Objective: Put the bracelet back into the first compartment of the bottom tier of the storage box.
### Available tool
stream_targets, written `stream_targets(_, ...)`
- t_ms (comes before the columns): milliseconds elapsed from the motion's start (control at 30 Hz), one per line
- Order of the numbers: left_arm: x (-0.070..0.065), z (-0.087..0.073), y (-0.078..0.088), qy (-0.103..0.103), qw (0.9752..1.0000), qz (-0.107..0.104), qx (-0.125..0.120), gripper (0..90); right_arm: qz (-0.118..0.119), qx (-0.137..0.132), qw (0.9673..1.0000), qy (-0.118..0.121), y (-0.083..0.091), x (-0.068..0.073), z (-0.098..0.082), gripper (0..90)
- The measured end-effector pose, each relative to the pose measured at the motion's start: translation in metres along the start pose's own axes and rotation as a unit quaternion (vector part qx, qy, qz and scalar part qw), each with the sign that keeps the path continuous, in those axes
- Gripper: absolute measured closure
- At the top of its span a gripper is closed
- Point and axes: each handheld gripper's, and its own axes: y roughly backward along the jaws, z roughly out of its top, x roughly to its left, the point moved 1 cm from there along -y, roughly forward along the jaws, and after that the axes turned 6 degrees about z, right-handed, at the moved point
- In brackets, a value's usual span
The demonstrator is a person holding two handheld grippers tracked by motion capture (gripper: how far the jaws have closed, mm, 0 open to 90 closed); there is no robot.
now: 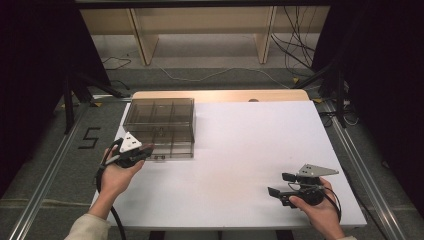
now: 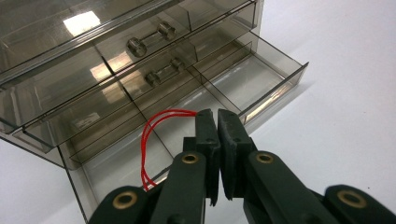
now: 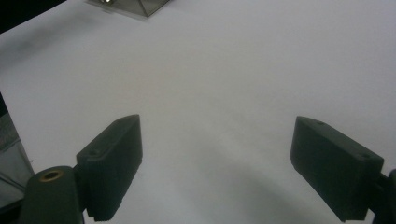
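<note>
We see a white table top (image 1: 240, 165), wooden shelf legs (image 1: 142, 42), floor cables (image 1: 295, 47) and a taped "5" (image 1: 88, 137).

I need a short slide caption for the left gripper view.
Left tool, shut on a red string, above the open bottom drawer of a clear organizer.

Smoky-grey clear drawer box (image 2: 140, 70) — red string (image 2: 154, 135) — black tongs (image 2: 217, 116), white table (image 1: 260, 150).

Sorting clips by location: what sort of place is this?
Probably a lab recording bay: a white table framed by floor rails, loose cables behind, and a clear drawer organizer as the prop.
</note>
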Motion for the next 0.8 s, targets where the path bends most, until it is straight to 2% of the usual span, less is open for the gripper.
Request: stream_targets(800,0.01,-0.003,-0.001,0.01,0.9998,0.014,0.004,87.2,-0.001,-0.001,1.0,0.0,0.0,0.0,0.0,17.6)
